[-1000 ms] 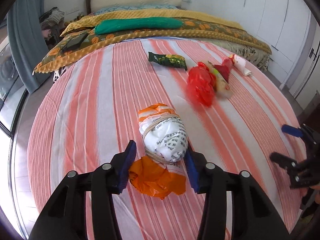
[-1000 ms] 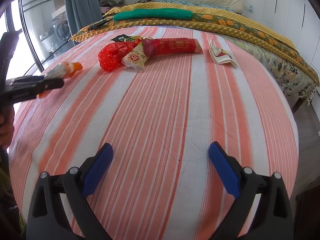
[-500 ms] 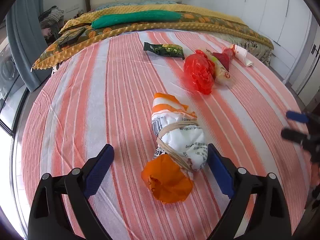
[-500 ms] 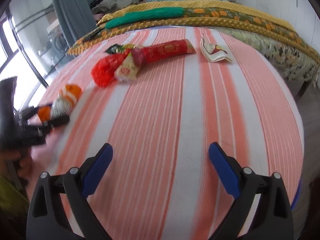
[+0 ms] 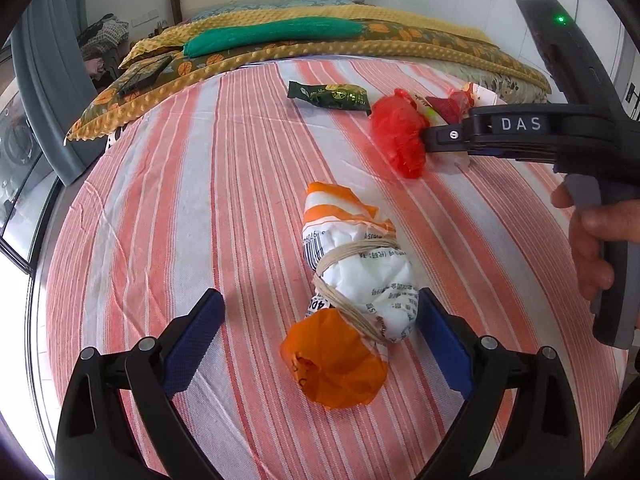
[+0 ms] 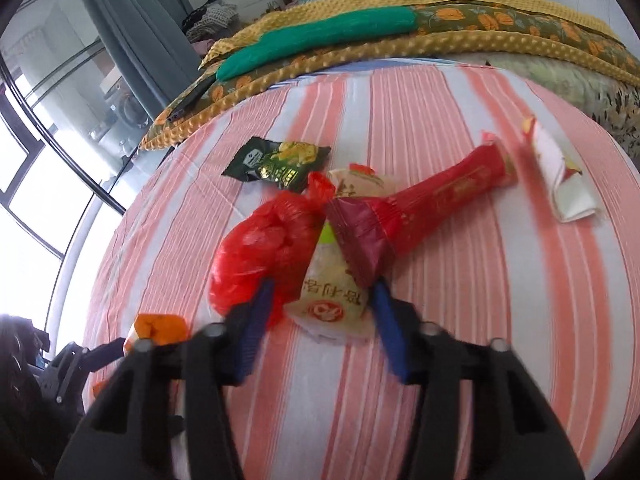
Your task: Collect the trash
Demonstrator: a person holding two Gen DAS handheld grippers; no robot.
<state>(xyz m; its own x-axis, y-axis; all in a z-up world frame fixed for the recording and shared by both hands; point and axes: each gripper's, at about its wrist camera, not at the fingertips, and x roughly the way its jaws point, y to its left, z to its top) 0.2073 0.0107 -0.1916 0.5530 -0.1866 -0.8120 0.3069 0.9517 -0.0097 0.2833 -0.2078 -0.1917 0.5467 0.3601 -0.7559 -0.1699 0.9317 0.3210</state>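
A white-and-orange bag bundle (image 5: pixel 360 280) tied with a rubber band lies on the striped bed sheet (image 5: pixel 160 200). My left gripper (image 5: pixel 318 300) straddles it, jaws opening wide, pads not pressing it. My right gripper (image 6: pixel 323 286) has its jaws closing on a beige snack packet (image 6: pixel 332 300), one pad also against a red plastic bag (image 6: pixel 264 248). A long red wrapper (image 6: pixel 440 200) overlaps the packet. In the left wrist view a hand (image 5: pixel 592 248) holds the right gripper (image 5: pixel 428 140) by the red bag (image 5: pixel 396 132).
A dark green snack packet (image 6: pixel 276 160) lies beyond the red bag, and a white-and-red wrapper (image 6: pixel 560 176) lies at the right. Folded yellow blankets with a green cushion (image 5: pixel 272 32) cross the head of the bed. Curtain and windows (image 6: pixel 60 140) stand at the left.
My left gripper let go of the bundle and opened wide; the bundle now lies on the sheet. My right gripper travelled across the bed to the red bag and beige packet and narrowed onto them.
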